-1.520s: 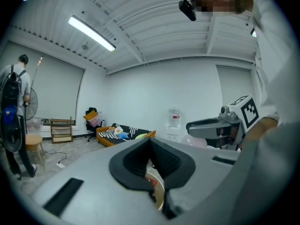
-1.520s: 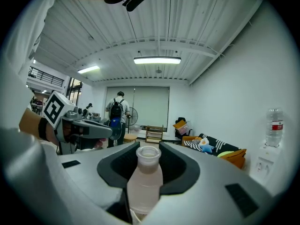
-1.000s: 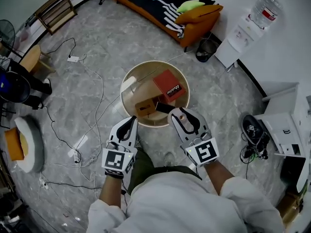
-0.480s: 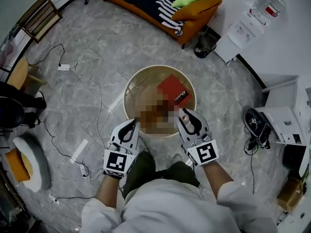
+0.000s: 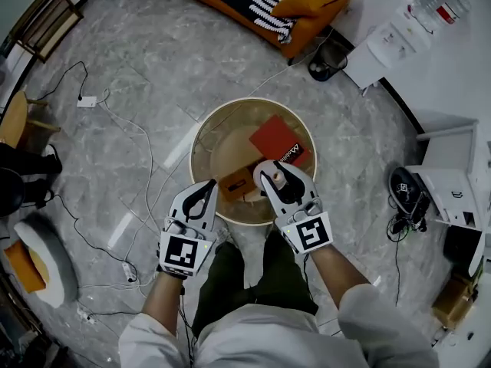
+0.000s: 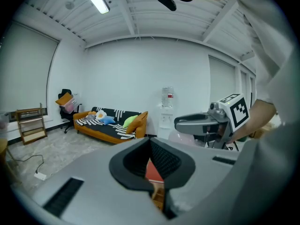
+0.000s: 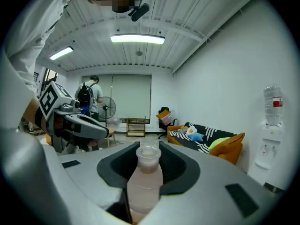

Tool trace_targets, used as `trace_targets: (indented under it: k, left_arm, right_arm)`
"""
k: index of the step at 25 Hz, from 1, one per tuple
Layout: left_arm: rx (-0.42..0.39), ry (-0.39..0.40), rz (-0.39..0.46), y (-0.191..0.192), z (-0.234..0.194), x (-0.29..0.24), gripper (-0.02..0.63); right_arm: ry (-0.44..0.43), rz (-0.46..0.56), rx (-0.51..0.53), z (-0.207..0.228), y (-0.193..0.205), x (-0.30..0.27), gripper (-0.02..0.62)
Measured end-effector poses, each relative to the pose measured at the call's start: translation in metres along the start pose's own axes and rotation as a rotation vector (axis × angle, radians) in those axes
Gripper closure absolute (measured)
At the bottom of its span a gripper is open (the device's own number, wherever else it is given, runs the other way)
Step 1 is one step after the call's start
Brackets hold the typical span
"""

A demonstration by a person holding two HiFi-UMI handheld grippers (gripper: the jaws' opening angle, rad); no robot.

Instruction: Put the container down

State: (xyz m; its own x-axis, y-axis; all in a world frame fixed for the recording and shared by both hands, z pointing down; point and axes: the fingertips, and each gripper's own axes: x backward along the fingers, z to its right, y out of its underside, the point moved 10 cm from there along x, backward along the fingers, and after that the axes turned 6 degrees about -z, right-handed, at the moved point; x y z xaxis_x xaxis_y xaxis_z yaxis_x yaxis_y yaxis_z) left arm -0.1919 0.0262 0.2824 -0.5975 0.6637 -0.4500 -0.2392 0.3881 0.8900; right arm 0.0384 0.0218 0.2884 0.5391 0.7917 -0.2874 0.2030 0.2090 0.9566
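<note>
While the container (image 7: 144, 184) sits clamped in the right gripper (image 5: 275, 171), the put-down isn't done.

Left to right:
- Left gripper (image 5: 204, 188): jaws closed together on nothing. It hovers at the near-left rim of the round table (image 5: 193, 150) and looks idle.
- Brown cardboard box (image 5: 236, 182): on the table, just beside the right gripper's tip.
- Right gripper: jaws set fairly wide, pressed on the body of a translucent pinkish bottle. That bottle is the container.
- Container: looks upright, neck up, over the near part of the table. I can't tell whether its base touches the surface.
- Red box (image 5: 278, 142): flat on the table, beyond the right gripper and furthest right.

My read of what's left: lower the container onto a bare patch of table clear of both boxes, get the base down, release and back out.

Count: 1 container, 2 grippers, 1 cardboard box, 1 red box, 1 table.
</note>
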Motion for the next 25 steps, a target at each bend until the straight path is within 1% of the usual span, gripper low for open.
trace_targets:
  k: [2,3,5,6,10,17,25]
  left_arm:
    - [-0.036,-0.009,0.006,0.009,-0.007,-0.020,0.598]
    - [-0.039,-0.017,0.002,0.014,-0.010,-0.030,0.598]
    - [-0.016,-0.033,-0.024,0.029,-0.016,-0.048,0.598]
    - [-0.006,-0.039,-0.036,0.036,-0.019,-0.057,0.598]
    - [-0.021,-0.053,-0.056,0.064,-0.033,-0.094,0.598]
    - [0.009,-0.067,-0.121,0.116,-0.052,-0.148,0.598]
    - [0.048,-0.068,-0.163,0.163,-0.072,-0.186,0.598]
  right_arm:
    - [-0.029,-0.061,-0.025,0.004,0.022,-0.021,0.449]
    - [-0.043,-0.091,-0.034,0.007,0.033,-0.032,0.449]
    - [-0.065,-0.115,-0.037,0.011,0.053,-0.054,0.449]
    - [-0.074,-0.119,-0.037,0.014,0.063,-0.064,0.449]
    - [-0.100,-0.125,-0.036,0.024,0.100,-0.103,0.449]
    - [-0.128,-0.137,-0.059,0.035,0.163,-0.157,0.449]
    - [-0.150,-0.154,-0.071,0.035,0.221,-0.201,0.448]
